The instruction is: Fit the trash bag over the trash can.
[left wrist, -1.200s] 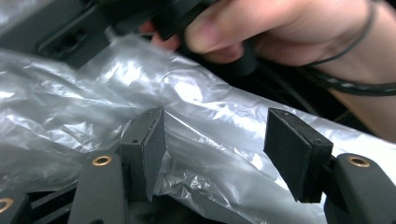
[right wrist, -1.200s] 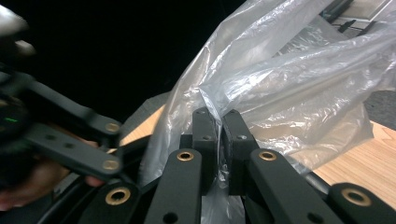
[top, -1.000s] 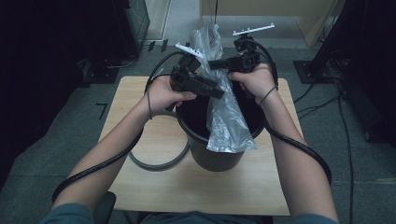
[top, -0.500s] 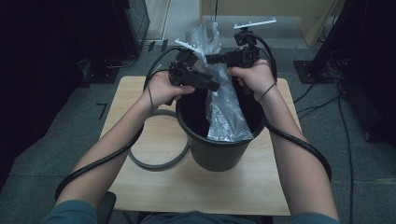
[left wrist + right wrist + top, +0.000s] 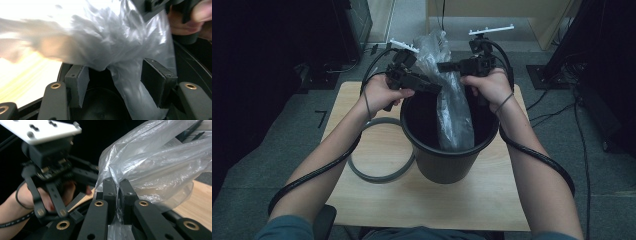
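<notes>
A clear plastic bag (image 5: pixel 454 110) hangs into a black bucket (image 5: pixel 447 160) on the wooden table (image 5: pixel 492 200). My right gripper (image 5: pixel 443 66) is above the bucket's far rim, shut on the bag's bunched top. In the right gripper view its jaws (image 5: pixel 117 185) pinch the bag (image 5: pixel 155 162). My left gripper (image 5: pixel 437 89) reaches in from the left, just below it. In the left gripper view its jaws (image 5: pixel 117 82) stand apart. The bag (image 5: pixel 117 45) hangs between them, nearer the right-hand pad (image 5: pixel 155 80), and neither pad presses on it.
A grey ring (image 5: pixel 377 175) lies flat on the table, left of the bucket and against its base. Both grippers' black cables loop down along the forearms. Dark furniture stands on the floor to the left and the far right.
The bag's lower end has drawn up a little, from the bucket's front rim to inside it. Both hands have barely moved.
</notes>
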`<state>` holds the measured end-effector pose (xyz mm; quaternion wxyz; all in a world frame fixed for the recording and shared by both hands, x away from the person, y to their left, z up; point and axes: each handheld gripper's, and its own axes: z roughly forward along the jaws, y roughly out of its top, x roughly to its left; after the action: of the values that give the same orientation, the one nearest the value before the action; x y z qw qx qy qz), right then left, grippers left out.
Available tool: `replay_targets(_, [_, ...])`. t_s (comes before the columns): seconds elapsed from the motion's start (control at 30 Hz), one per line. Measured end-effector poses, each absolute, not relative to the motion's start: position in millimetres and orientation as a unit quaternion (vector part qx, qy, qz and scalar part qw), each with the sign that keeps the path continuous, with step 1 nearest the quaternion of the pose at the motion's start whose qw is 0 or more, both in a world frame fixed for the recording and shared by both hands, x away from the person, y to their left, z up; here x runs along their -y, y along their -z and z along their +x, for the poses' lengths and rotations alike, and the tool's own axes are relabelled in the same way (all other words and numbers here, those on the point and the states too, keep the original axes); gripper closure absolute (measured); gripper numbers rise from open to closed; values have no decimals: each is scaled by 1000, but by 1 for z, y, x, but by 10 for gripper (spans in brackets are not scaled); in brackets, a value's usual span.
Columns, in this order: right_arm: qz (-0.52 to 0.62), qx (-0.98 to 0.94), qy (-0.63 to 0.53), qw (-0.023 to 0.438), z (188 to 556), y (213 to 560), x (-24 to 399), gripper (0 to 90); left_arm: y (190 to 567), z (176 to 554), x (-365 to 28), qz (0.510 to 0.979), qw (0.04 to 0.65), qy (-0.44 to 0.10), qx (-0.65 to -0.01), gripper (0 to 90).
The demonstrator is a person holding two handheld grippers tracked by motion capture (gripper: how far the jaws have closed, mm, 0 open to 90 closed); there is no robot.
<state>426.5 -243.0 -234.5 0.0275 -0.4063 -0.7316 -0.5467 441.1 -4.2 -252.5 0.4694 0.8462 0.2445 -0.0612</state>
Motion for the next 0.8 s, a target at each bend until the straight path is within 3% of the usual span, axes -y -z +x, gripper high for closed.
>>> replay_targets(0.27, [-408, 740, 533, 39, 412, 244, 259, 845, 245, 436, -18, 839, 483, 51, -246, 385])
replay_targets(0.37, [-403, 748, 525, 37, 407, 244, 260, 792, 244, 435, -23, 838, 483, 48, -248, 384])
replay_targets(0.43, [-393, 763, 512, 30, 397, 247, 261, 664, 243, 435, -27, 839, 482, 40, -250, 382])
replay_targets(0.53, [-392, 773, 499, 19, 389, 249, 264, 594, 245, 436, -30, 837, 483, 40, -255, 381])
replay_targets(0.8, [-398, 767, 502, -1, 388, 254, 278, 571, 247, 438, -31, 836, 482, 40, -257, 377])
